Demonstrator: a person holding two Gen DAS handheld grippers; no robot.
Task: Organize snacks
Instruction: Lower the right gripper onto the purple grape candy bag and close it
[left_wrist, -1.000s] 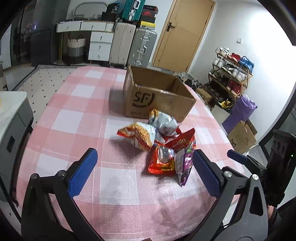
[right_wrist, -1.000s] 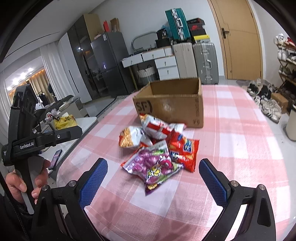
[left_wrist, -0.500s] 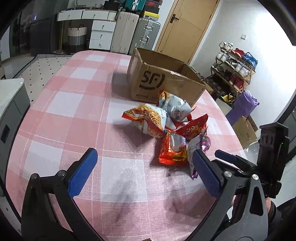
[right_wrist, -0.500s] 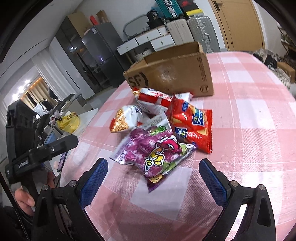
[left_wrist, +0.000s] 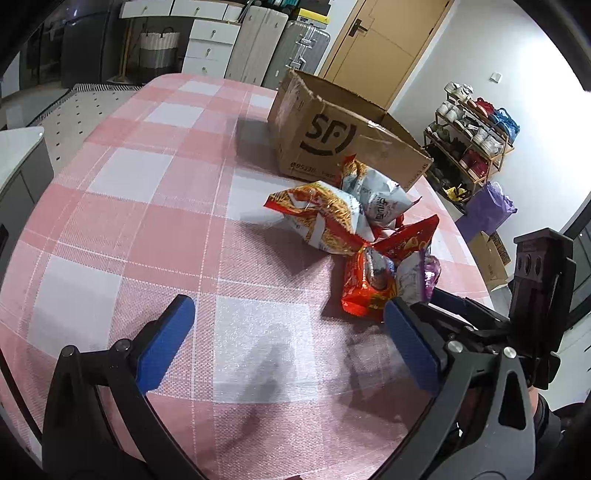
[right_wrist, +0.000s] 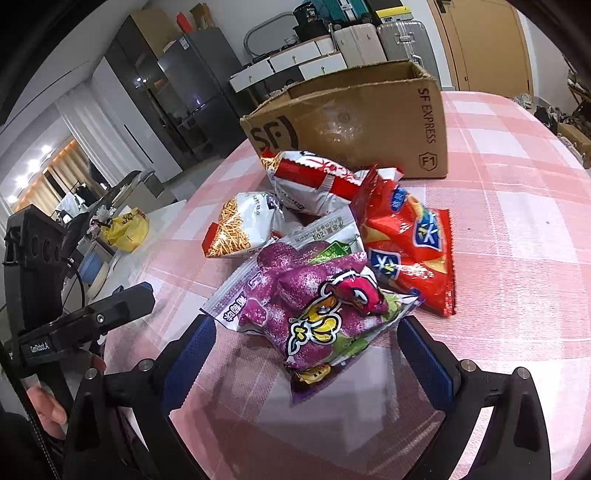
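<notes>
Several snack bags lie heaped on the pink checked tablecloth (left_wrist: 155, 206) in front of an open cardboard box (left_wrist: 332, 136) (right_wrist: 354, 122). A purple bag (right_wrist: 314, 310) lies nearest my right gripper (right_wrist: 306, 365), whose open blue fingers straddle its near end without touching. Behind it are a red bag (right_wrist: 410, 251), a noodle-snack bag (right_wrist: 243, 225) and a red-and-white bag (right_wrist: 314, 181). My left gripper (left_wrist: 288, 339) is open and empty over bare cloth, left of the pile. In the left wrist view the noodle-snack bag (left_wrist: 325, 218) and red bag (left_wrist: 369, 288) show.
My right gripper's body (left_wrist: 532, 302) crosses the right side of the left wrist view. A shoe rack (left_wrist: 472, 136) and boxes stand beyond the table's right edge. Suitcases and drawers line the far wall. A white counter (right_wrist: 122, 236) sits left of the table.
Both grippers have moved forward and lower toward the pile. The purple bag now sits between my right fingers. Both stay open.
</notes>
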